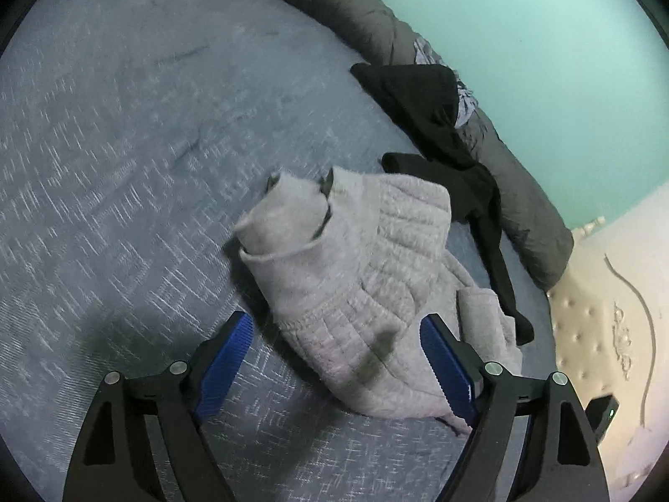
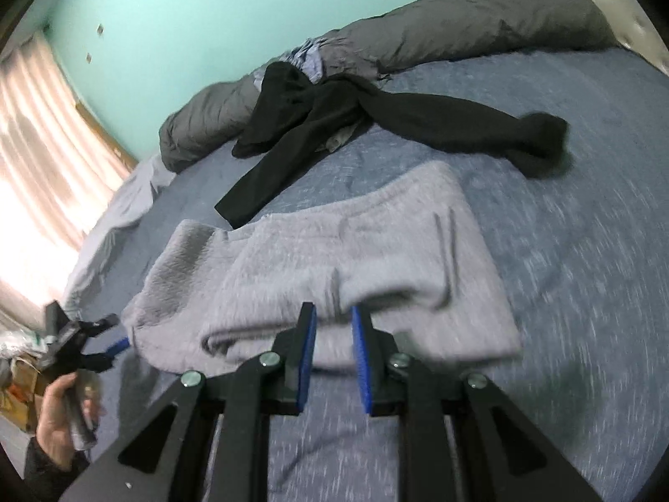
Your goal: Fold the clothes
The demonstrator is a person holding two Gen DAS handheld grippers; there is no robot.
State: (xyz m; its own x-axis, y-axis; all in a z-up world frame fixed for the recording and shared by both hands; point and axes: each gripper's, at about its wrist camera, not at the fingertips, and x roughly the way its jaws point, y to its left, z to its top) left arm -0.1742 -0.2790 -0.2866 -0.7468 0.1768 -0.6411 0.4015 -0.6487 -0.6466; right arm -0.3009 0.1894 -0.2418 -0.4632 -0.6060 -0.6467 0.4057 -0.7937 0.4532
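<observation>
1. Grey pants (image 2: 330, 259) are seen in the middle of the right wrist frame, lying on the blue bed (image 2: 564, 276) in a thick bundle with layers stacked at the near edge. The same pants (image 1: 355, 293) are lumped low and centre in the left wrist frame. Whether more folds are wanted cannot be told.

2. The left gripper (image 1: 336, 366) is held with its fingers wide apart. Nothing is gripped. The pants lie between and just past the blue pads (image 1: 225, 366).

3. The right gripper (image 2: 333, 355) is held with its fingers apart by a small gap, at the near edge of the pants. No cloth is seen pinched between them.

4. A slip could happen if only the top layer were caught. The bundle could then be pulled open, because the layers are loose and soft.

5. The black clothes (image 2: 376, 125) lie in the upper middle of the right wrist frame, near the far edge of the pants. One black sleeve reaches almost to the pants, so it could be dragged along if the pants were pushed that way.

6. The bed's edge and a cream headboard (image 1: 606, 313) are seen at the lower right of the left wrist frame, close to the pants. Cloth could be knocked off there.

7. Open bed is seen at the left of the left wrist frame and at the right of the right wrist frame. A rolled grey quilt (image 2: 460, 29) blocks the top.
</observation>
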